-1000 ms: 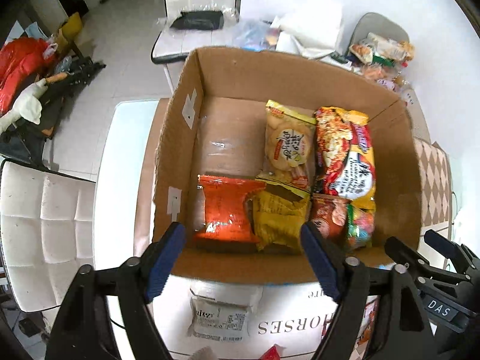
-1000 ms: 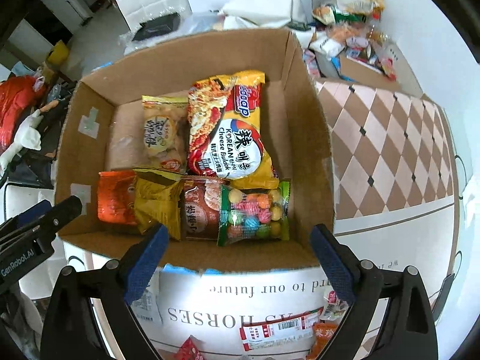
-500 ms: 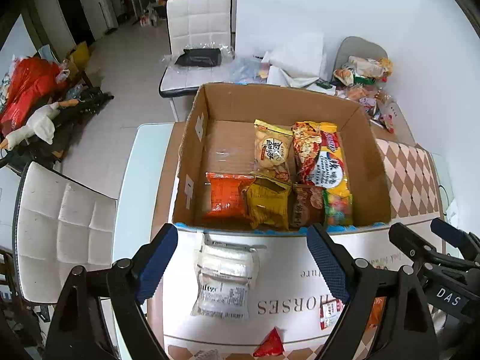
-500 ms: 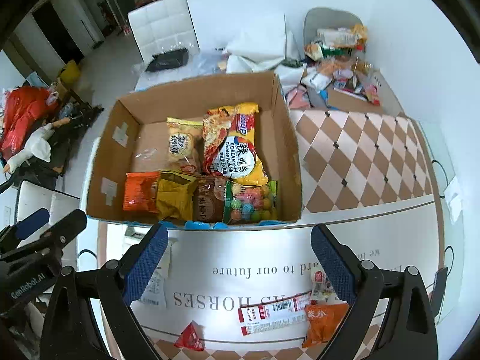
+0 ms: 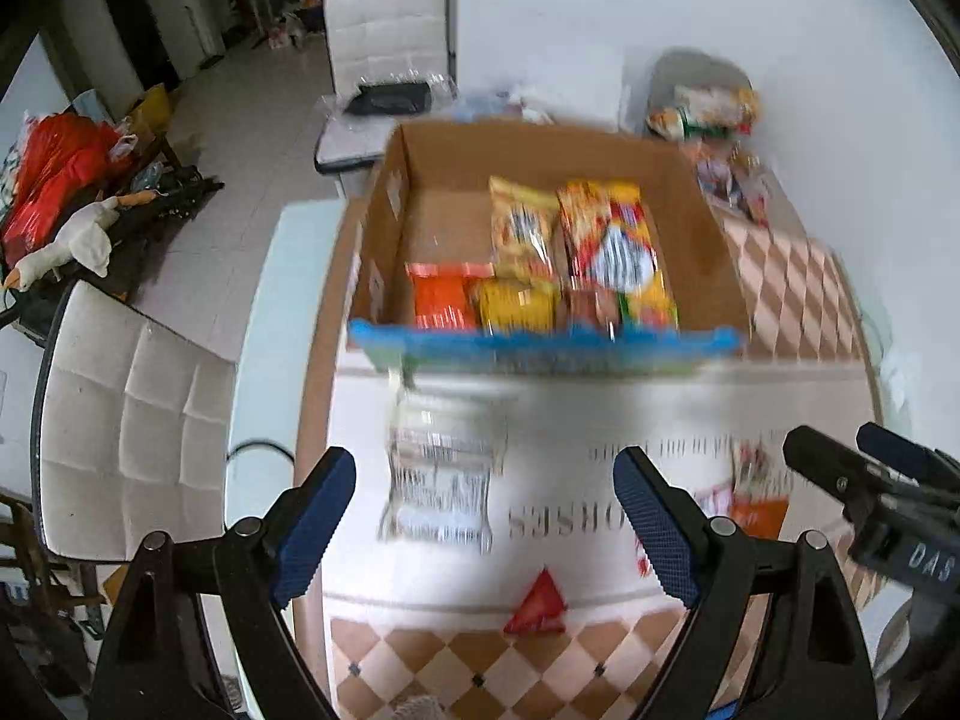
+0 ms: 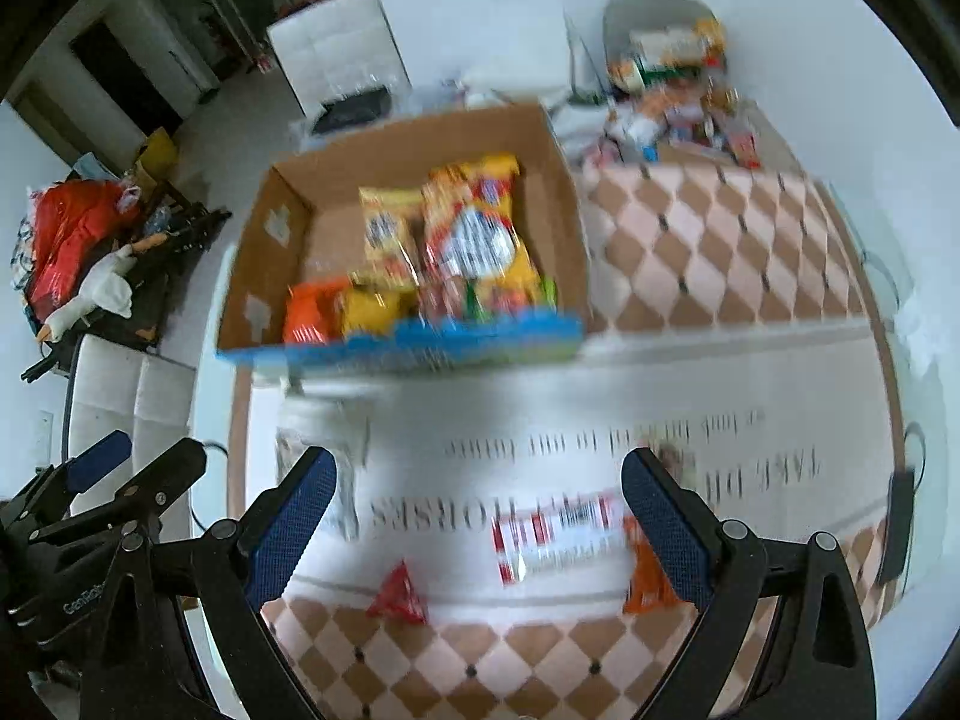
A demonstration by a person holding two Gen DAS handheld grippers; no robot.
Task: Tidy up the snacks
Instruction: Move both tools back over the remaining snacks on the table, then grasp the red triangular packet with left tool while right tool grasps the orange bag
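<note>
Both grippers hang wide open with nothing in them: the left gripper (image 5: 483, 516) over a clear packet (image 5: 441, 474), the right gripper (image 6: 480, 519) over a red-and-white packet (image 6: 555, 531) on the tablecloth (image 6: 750, 420). The cardboard box (image 6: 558, 180) holding the snacks sits further back, and everything's pretty blurry.

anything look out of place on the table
Yes: several snacks lie loose outside the cardboard box: a clear white packet, a small red triangular packet, an orange packet and a red-and-white wrapper.
</note>
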